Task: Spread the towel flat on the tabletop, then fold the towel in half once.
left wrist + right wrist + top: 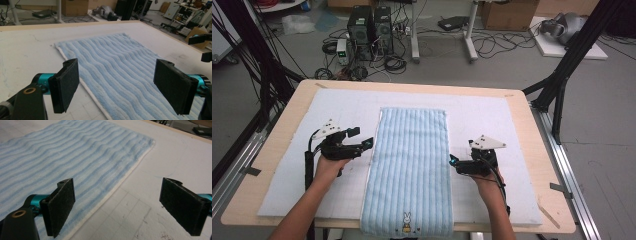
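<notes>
A light blue striped towel (412,160) lies flat and lengthwise in the middle of the white mat, with a small bunny motif (407,218) at its near end, which hangs slightly over the table's front edge. My left gripper (361,137) is just off the towel's left edge and points toward it. In the left gripper view its jaws (117,87) stand wide open above the towel (120,60), with nothing between them. My right gripper (454,162) is at the towel's right edge. Its jaws (125,207) are wide open and empty over the towel's white hem (117,187) and the mat.
The white mat (492,115) covers most of the wooden table (532,125). Black frame posts (562,75) stand at the table's left and right sides. Computers (369,27), cables and boxes lie on the floor beyond the far edge.
</notes>
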Tool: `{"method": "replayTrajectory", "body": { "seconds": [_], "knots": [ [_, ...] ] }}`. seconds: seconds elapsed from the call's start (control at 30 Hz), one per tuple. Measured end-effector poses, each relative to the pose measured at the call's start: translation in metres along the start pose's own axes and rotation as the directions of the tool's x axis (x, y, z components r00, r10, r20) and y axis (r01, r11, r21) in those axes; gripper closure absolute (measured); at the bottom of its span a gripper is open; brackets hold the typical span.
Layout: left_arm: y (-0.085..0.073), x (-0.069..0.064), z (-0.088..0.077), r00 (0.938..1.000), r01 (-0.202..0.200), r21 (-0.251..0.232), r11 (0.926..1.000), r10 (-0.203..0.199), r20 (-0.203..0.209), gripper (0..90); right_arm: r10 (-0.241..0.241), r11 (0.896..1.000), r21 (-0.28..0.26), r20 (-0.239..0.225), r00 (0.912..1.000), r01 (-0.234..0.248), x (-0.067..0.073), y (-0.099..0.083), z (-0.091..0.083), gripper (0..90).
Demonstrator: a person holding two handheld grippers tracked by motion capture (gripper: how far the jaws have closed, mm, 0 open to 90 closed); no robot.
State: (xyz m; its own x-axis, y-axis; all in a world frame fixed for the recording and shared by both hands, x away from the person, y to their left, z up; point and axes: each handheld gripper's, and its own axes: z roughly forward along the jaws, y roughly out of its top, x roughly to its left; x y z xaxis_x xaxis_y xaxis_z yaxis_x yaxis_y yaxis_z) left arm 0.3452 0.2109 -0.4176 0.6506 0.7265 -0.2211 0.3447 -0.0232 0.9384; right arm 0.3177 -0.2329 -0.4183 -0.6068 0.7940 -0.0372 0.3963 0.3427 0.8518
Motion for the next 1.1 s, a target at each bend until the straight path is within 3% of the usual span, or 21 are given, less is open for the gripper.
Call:
{"method": "replayTrajectory", "body": {
  "seconds": [0.37, 0.53, 0.8, 0.9, 1.1],
  "knots": [
    [0.004, 0.003, 0.000, 0.9993, 0.026, 0.001, 0.9997, -0.026, -0.028, 20.8, 0.004, 1.000, 0.018, -0.016, 0.9999, -0.004, 0.002, -0.004, 0.000, 11.7],
    [0.009, 0.003, 0.005, 0.9993, 0.035, 0.022, 0.9992, -0.034, -0.017, 20.8, 0.017, 1.000, 0.013, -0.018, 0.9997, -0.017, 0.003, -0.004, -0.001, 11.7],
    [0.013, 0.017, 0.016, 0.9970, 0.063, 0.079, 0.9949, -0.059, -0.051, 21.4, 0.021, 0.999, 0.033, -0.033, 0.9992, -0.019, 0.004, -0.006, 0.006, 11.7],
    [0.012, 0.023, 0.023, 0.9949, 0.080, 0.080, 0.9936, -0.075, -0.067, 22.4, 0.019, 0.999, 0.030, -0.035, 0.9992, -0.018, 0.006, -0.006, 0.006, 11.7],
    [0.013, 0.029, 0.039, 0.9920, 0.066, 0.111, 0.9917, -0.053, -0.115, 23.4, 0.043, 0.999, 0.016, -0.036, 0.9984, -0.043, 0.003, -0.005, 0.005, 11.7]
  ]
}}
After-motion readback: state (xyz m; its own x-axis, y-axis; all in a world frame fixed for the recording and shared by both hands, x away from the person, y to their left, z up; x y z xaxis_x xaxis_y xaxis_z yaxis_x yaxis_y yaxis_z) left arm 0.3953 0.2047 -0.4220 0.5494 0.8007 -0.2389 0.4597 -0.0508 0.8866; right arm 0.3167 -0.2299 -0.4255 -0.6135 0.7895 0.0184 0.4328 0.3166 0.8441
